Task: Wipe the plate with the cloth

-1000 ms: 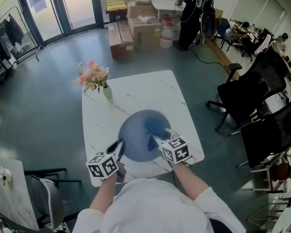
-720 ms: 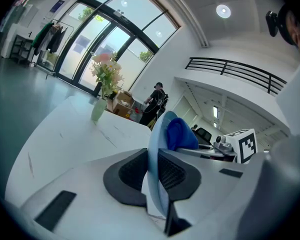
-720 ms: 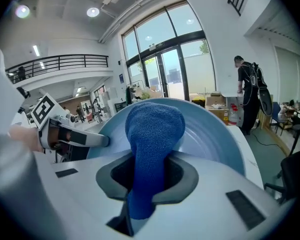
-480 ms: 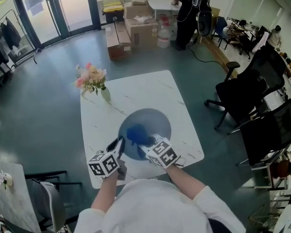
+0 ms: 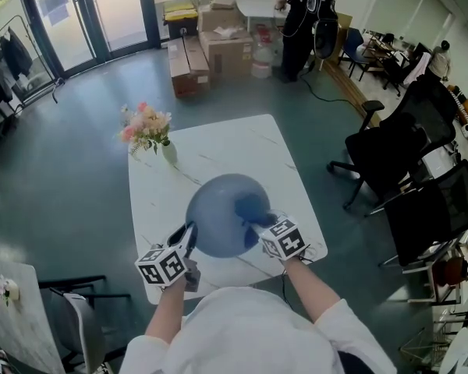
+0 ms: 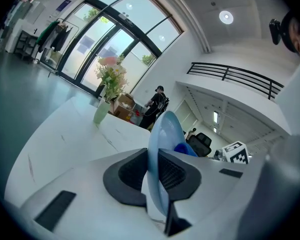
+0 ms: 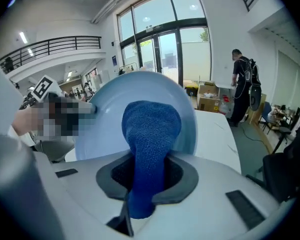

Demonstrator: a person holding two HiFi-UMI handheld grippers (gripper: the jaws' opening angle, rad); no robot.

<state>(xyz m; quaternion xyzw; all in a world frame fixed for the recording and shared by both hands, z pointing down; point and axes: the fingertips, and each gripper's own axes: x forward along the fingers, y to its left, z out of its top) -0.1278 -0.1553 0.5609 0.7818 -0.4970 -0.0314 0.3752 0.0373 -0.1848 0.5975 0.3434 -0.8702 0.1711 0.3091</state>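
A light blue plate (image 5: 218,216) is held tilted above the white marble table (image 5: 218,150), its rim pinched by my left gripper (image 5: 189,238). In the left gripper view the plate (image 6: 162,129) stands edge-on between the shut jaws of that gripper (image 6: 152,171). My right gripper (image 5: 264,223) is shut on a dark blue cloth (image 5: 252,206) that presses on the plate's right part. The right gripper view shows the cloth (image 7: 150,129) bunched between the jaws of the right gripper (image 7: 147,176) and lying against the plate's face (image 7: 107,116).
A vase of pink flowers (image 5: 150,129) stands at the table's far left corner. Black office chairs (image 5: 398,158) crowd the right side. Cardboard boxes (image 5: 218,41) and a standing person (image 5: 300,14) are far behind. Another chair (image 5: 78,310) is at lower left.
My right gripper swept the cloth left across the plate and has come back to the plate's right side. The left gripper has held the plate's rim in place throughout.
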